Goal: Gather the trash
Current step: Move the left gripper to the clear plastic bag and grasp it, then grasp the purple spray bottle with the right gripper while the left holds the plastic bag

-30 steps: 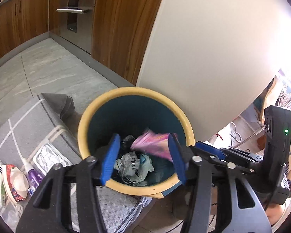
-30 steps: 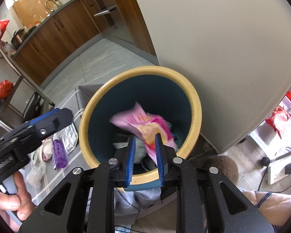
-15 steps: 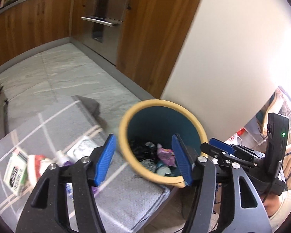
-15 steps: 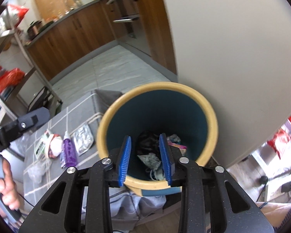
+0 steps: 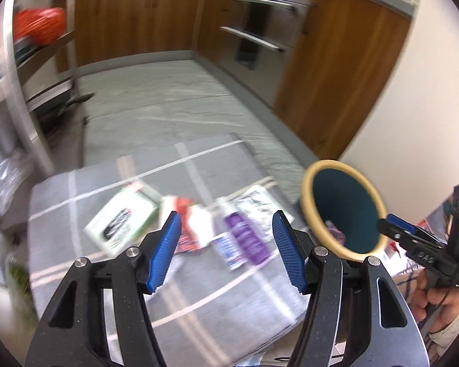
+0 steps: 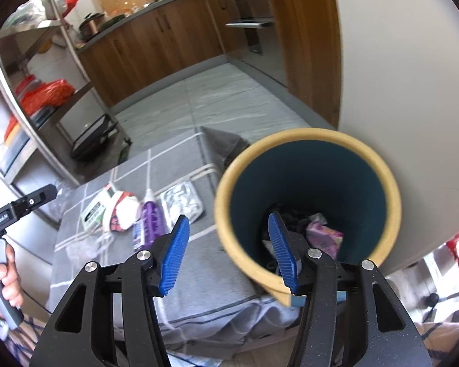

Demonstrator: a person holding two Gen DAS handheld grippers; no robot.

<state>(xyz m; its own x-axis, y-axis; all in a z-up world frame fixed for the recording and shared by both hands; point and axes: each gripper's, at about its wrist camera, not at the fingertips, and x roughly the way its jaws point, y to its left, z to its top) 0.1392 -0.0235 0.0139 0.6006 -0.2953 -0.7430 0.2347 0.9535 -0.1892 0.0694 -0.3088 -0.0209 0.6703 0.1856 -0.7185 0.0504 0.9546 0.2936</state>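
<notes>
With both pairs of jaws apart and empty, right gripper (image 6: 226,253) just opened further; pink wrapper (image 6: 324,235) lies inside bin (image 6: 229,183). Left gripper (image 5: 225,252) hangs over purple bottle (image 5: 243,240), bin at its 3 o'clock. Risk: crowded litter, so a hasty pinch catches the neighbouring foil pack (image 5: 255,205).
</notes>
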